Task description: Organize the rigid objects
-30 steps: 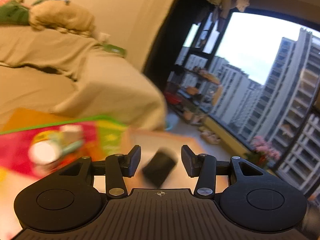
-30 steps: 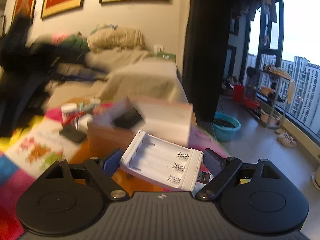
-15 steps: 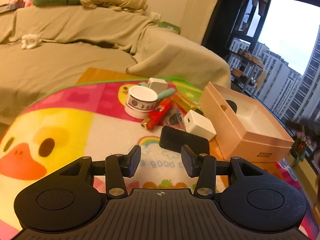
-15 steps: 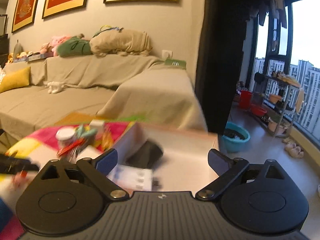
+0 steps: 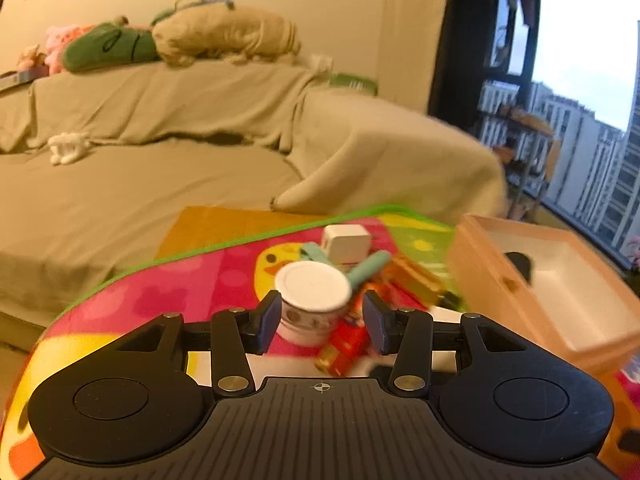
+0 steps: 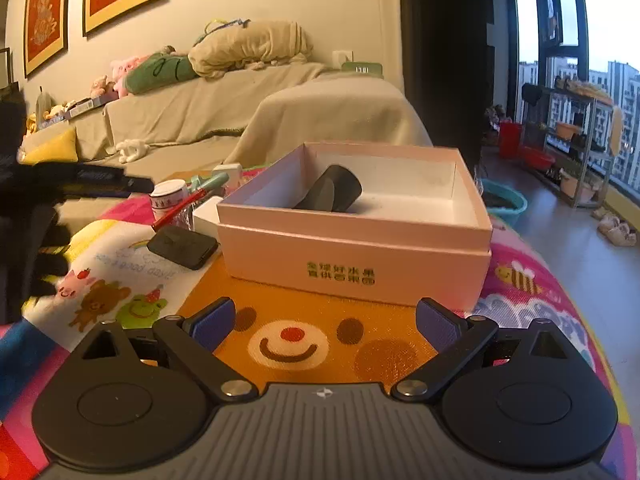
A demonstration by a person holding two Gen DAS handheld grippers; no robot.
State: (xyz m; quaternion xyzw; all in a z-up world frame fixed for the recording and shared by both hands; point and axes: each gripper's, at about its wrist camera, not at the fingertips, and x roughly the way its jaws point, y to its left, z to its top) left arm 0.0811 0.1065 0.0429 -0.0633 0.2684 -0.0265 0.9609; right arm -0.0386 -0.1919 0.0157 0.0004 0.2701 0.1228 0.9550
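A pink open box (image 6: 356,236) stands on the colourful mat with a black cylinder (image 6: 332,194) inside; it also shows in the left wrist view (image 5: 532,292). My right gripper (image 6: 322,320) is open and empty, just in front of the box. My left gripper (image 5: 320,318) is open, its jaws on either side of a small white-lidded jar (image 5: 314,294) without gripping it. Behind the jar lie a white cube charger (image 5: 346,242), a teal pen (image 5: 368,266) and a red lighter (image 5: 344,342). A black flat case (image 6: 182,246) lies left of the box.
The cartoon mat (image 6: 292,340) covers the low table. A beige covered sofa (image 5: 160,152) with cushions runs behind it. A window, shelf rack (image 6: 568,132) and blue basin (image 6: 504,200) are to the right. My left arm's dark shape (image 6: 36,208) fills the left edge.
My left gripper moved forward from the black case to around the white jar. My right gripper let go of the white battery holder, stayed open and drew back in front of the box.
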